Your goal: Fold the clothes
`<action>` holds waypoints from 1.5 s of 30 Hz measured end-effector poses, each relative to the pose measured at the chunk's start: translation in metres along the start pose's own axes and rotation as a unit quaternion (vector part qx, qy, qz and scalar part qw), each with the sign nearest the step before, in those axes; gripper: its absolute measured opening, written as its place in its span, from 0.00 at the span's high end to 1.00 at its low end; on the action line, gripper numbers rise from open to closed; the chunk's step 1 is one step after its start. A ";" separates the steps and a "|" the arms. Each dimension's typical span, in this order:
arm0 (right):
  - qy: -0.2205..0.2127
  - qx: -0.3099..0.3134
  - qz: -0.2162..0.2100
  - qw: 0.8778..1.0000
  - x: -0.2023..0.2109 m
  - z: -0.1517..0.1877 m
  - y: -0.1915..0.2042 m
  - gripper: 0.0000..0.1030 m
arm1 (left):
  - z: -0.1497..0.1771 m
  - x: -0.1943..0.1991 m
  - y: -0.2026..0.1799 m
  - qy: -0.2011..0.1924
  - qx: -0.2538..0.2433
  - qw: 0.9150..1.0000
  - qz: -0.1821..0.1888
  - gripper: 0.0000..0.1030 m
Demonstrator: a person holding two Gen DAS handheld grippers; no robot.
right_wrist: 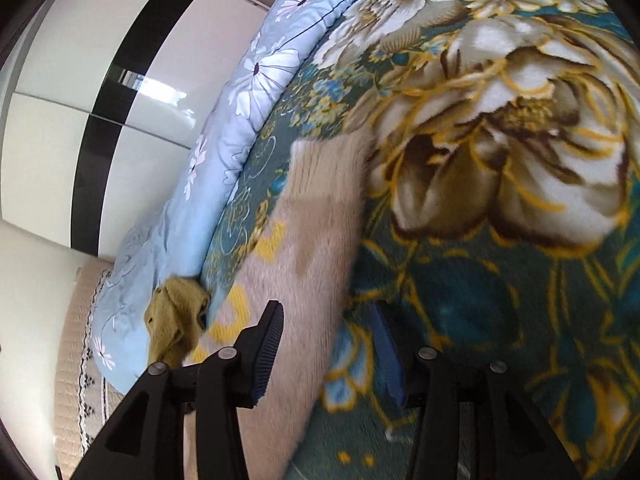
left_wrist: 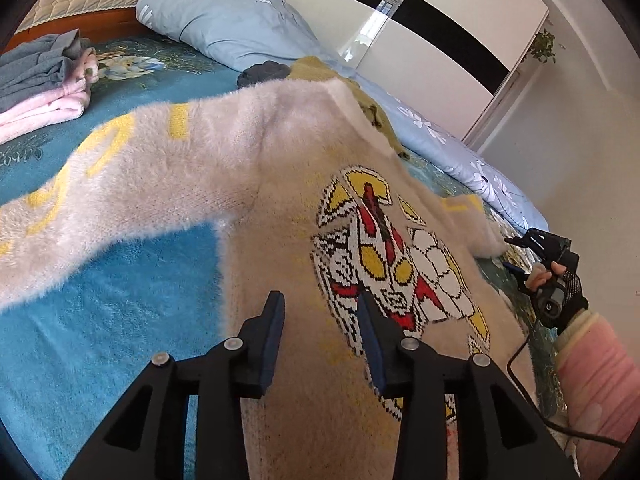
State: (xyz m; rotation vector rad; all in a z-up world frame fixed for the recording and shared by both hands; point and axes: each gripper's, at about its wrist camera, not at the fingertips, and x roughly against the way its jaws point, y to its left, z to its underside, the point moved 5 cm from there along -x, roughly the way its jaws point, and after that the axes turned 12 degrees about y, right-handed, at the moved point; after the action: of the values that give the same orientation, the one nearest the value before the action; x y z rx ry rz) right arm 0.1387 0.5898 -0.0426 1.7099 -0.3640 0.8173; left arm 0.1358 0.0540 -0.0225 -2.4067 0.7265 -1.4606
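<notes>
cream fuzzy sweater (left_wrist: 280, 184) with yellow lettering and pixel hero motif lies spread; left gripper (left_wrist: 322, 312) and right gripper (right_wrist: 328, 320) both parted, holding nothing.

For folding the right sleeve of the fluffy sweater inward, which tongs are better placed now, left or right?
Probably the right. The right tongs are open directly over the sleeve that lies on the flowered blanket. The left tongs, also open, hover over the sweater body, farther from that sleeve.
</notes>
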 end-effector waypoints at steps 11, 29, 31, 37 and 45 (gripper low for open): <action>-0.013 -0.008 -0.013 1.000 -0.017 -0.018 0.008 0.70 | 0.000 -0.008 0.006 0.003 0.006 1.000 0.031 0.60; -0.155 0.392 0.057 0.905 0.105 0.130 0.213 0.90 | -0.002 0.024 0.022 -0.068 0.030 0.996 0.041 0.60; -0.154 0.453 0.066 0.876 0.096 0.173 0.240 0.90 | -0.003 0.031 0.031 -0.083 0.044 0.995 0.036 0.60; -0.114 0.593 0.093 0.792 0.033 0.307 0.277 0.90 | -0.005 0.053 0.057 -0.124 0.082 0.989 0.024 0.60; -0.062 0.698 0.178 0.691 -0.073 0.421 0.238 0.90 | -0.002 0.066 0.082 -0.145 0.122 0.982 0.025 0.60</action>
State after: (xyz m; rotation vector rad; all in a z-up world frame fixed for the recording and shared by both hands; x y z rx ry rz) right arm 0.0777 0.1099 0.0333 3.2030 -0.1027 1.4495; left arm 0.1352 -0.0501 -0.0071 -2.3230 0.5039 -1.0765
